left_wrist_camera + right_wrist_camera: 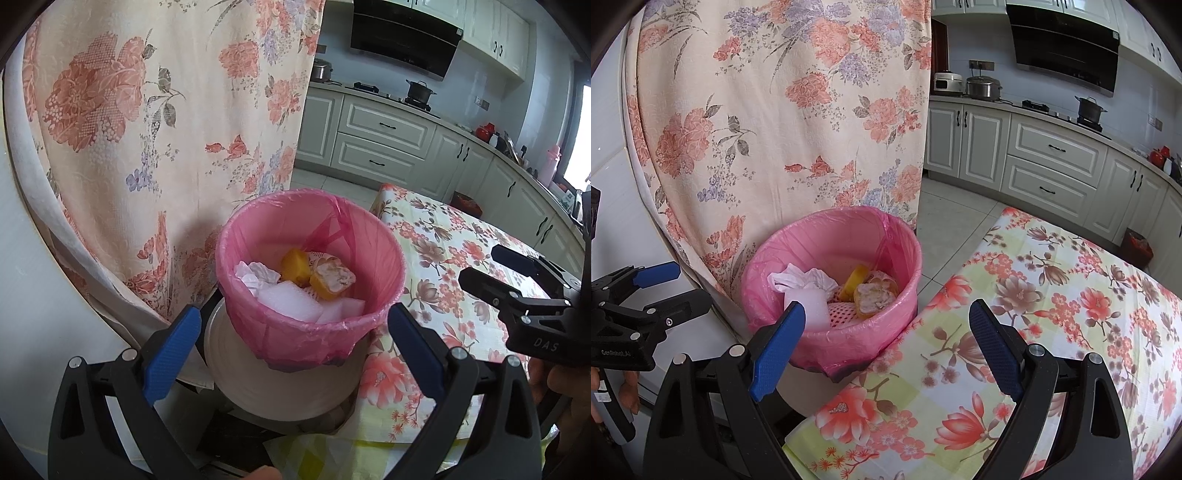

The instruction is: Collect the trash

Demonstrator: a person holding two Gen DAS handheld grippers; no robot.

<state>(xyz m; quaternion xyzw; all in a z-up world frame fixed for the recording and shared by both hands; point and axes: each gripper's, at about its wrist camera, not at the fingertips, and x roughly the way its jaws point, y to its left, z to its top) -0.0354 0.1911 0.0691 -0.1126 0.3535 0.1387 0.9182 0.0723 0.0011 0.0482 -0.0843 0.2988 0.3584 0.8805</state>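
A white bin with a pink liner (pixel 369 229) stands beside the table's corner; it also shows in the right wrist view (pixel 827 236). Inside lie crumpled white tissue (pixel 255 275), white foam (pixel 291 304), yellow cups (pixel 330 280) and red-white mesh (pixel 846 314). My left gripper (pixel 293 341) is open and empty, just in front of the bin's near rim. My right gripper (pixel 888 334) is open and empty over the table's corner, right of the bin. The right gripper shows in the left wrist view (pixel 476 269), the left gripper in the right wrist view (pixel 677 286).
A floral tablecloth (pixel 1052 332) covers the table to the right of the bin. A floral curtain (pixel 155 122) hangs behind the bin. Kitchen cabinets (pixel 1052 166), a stove with a pot (pixel 1089 109) and a range hood stand beyond a tiled floor.
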